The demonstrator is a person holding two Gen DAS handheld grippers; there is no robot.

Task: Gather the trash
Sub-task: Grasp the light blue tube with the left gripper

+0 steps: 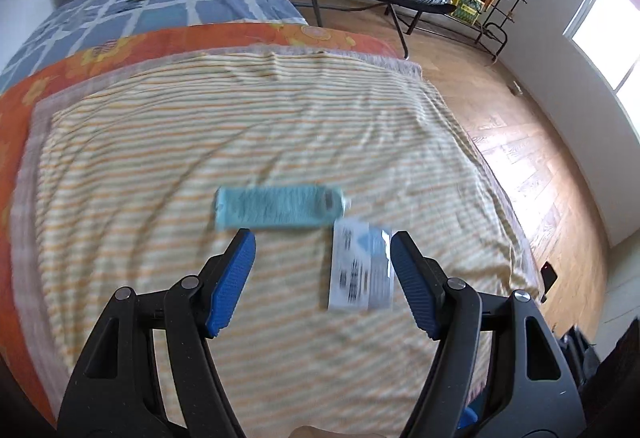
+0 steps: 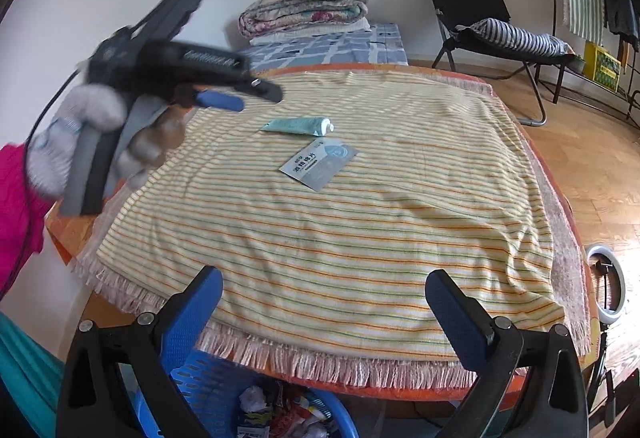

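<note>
The left gripper has its jaws spread wide and empty above the striped cloth, with the grey-and-white sachet lying flat just inside its right blue pad and the pale teal tube lying crosswise just beyond the tips; both look smeared by motion. The right gripper also has its jaws wide apart and holds nothing, hanging over the fringed near edge of the cloth-covered table. Directly below it a blue basket holds crumpled wrappers and paper scraps. Farther across the cloth, the tube and the sachet lie near each other, close but apart. The left gripper appears blurred at upper left, held by a gloved hand. Beyond stand a bed with a folded quilt and a black folding chair.
</note>
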